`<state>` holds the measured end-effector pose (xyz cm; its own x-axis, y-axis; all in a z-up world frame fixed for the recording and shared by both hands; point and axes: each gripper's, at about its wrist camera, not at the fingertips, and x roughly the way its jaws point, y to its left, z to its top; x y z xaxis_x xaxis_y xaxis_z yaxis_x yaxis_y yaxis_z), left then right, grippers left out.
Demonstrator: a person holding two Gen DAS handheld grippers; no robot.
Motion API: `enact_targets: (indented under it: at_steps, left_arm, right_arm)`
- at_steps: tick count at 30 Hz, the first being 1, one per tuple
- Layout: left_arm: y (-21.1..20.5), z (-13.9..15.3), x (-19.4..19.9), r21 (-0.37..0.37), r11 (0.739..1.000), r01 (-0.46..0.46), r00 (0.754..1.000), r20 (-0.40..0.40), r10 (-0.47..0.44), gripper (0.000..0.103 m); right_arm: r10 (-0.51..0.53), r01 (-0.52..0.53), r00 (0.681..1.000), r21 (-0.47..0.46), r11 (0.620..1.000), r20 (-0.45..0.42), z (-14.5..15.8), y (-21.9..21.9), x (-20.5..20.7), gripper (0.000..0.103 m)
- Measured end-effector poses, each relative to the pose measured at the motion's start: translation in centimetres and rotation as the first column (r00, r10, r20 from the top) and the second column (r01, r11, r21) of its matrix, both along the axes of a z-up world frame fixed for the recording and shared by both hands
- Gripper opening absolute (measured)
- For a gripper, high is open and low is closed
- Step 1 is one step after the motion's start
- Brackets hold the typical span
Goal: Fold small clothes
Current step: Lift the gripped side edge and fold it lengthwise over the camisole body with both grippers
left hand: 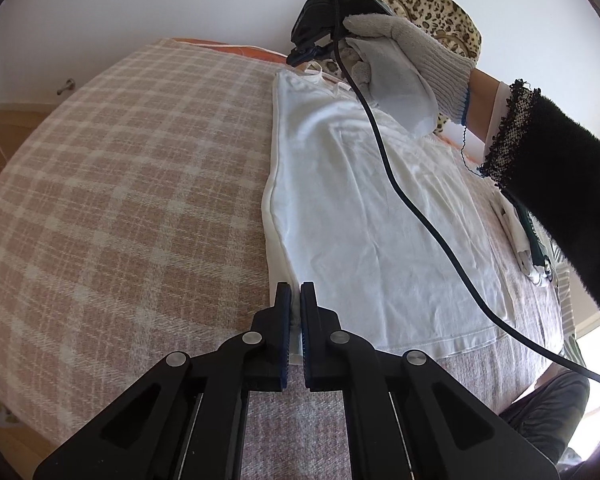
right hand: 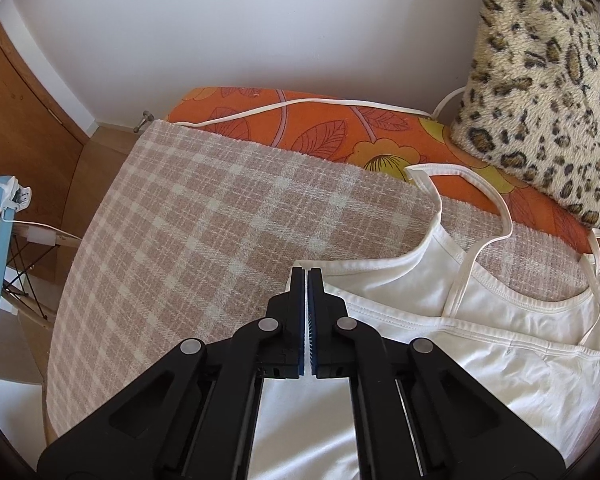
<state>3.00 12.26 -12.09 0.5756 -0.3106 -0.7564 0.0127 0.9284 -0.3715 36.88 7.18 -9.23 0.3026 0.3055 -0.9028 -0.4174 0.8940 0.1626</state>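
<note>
**Mia:** Where is the little top?

**Ben:** The white top (left hand: 364, 208) lies spread out on the checked blanket (left hand: 132, 184) on the bed. Its thin straps (right hand: 472, 216) point toward the orange flower sheet (right hand: 340, 132) and the spotty leopard cushion (right hand: 540, 80).

**Mia:** Is it folded yet?

**Ben:** Not really. One long side looks doubled, but I can't tell if that is a fold. I think the folding is only starting, so nearly all of it is left to do.

**Mia:** What are the tools doing?

**Ben:** The left tool (left hand: 295, 300) is squeezed tight on the bottom corner of the top, by the hem. A bit of white cloth shows between its blue pads. The right tool (right hand: 307, 280) is squeezed tight too, on the top edge near a strap. White cloth peeks out between its pads as well.

**Mia:** How are the hands held?

**Ben:** Both tools tip down at the bed. In the left camera you can see the gloved hand (left hand: 404, 64) holding the right tool up at the far end, with a black furry sleeve (left hand: 560, 184) and a black cable (left hand: 420, 216) trailing over the top.

**Mia:** What next?

**Ben:** I guess both held corners get lifted across together.
</note>
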Motion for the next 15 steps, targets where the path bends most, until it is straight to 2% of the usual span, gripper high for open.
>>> enact_targets:
  at_steps: [1, 3, 5, 6, 10, 12, 13, 15]
  left_arm:
    - [0.0, -0.1, 0.0, -0.001, 1.000, 0.002, 1.000, -0.003, -0.002, 0.003]
    - [-0.2, -0.2, 0.0, -0.001, 1.000, 0.007, 1.000, -0.006, -0.007, 0.003]
    - [-0.2, -0.3, 0.0, 0.001, 1.000, 0.011, 1.000, -0.006, -0.011, 0.003]
    - [-0.3, -0.3, 0.1, 0.001, 1.000, 0.011, 1.000, -0.006, -0.011, 0.003]
    - [0.0, -0.5, 0.1, 0.005, 1.000, 0.000, 1.000, -0.018, 0.000, 0.003]
    - [0.2, -0.8, 0.2, 0.017, 1.000, -0.016, 0.999, -0.037, 0.017, 0.007]
    - [0.4, -1.0, 0.2, 0.024, 0.999, -0.030, 0.998, -0.047, 0.031, 0.009]
    - [0.7, -1.4, 0.3, 0.043, 0.998, -0.049, 0.996, -0.067, 0.052, 0.023]
  right_arm:
    - [-0.005, 0.005, 1.000, 0.010, 1.000, -0.013, -0.1, 0.0, 0.1, 0.003]
    - [0.001, -0.001, 0.999, 0.016, 1.000, -0.041, -0.5, 0.2, 0.0, 0.012]
    - [0.009, -0.009, 1.000, -0.013, 1.000, -0.020, -0.9, 0.9, 0.0, 0.044]
    - [0.013, -0.014, 1.000, -0.031, 0.999, -0.003, -1.0, 1.2, -0.1, 0.049]
    - [0.036, -0.037, 0.999, -0.059, 0.998, -0.017, -2.4, 2.4, -0.1, 0.050]
    - [0.042, -0.042, 0.999, -0.115, 0.992, -0.005, -3.1, 3.0, -0.3, 0.040]
    - [0.044, -0.042, 0.999, -0.146, 0.988, 0.008, -3.4, 3.2, -0.4, 0.031]
    - [0.054, -0.048, 0.998, -0.175, 0.983, 0.030, -3.5, 3.3, -0.5, 0.025]
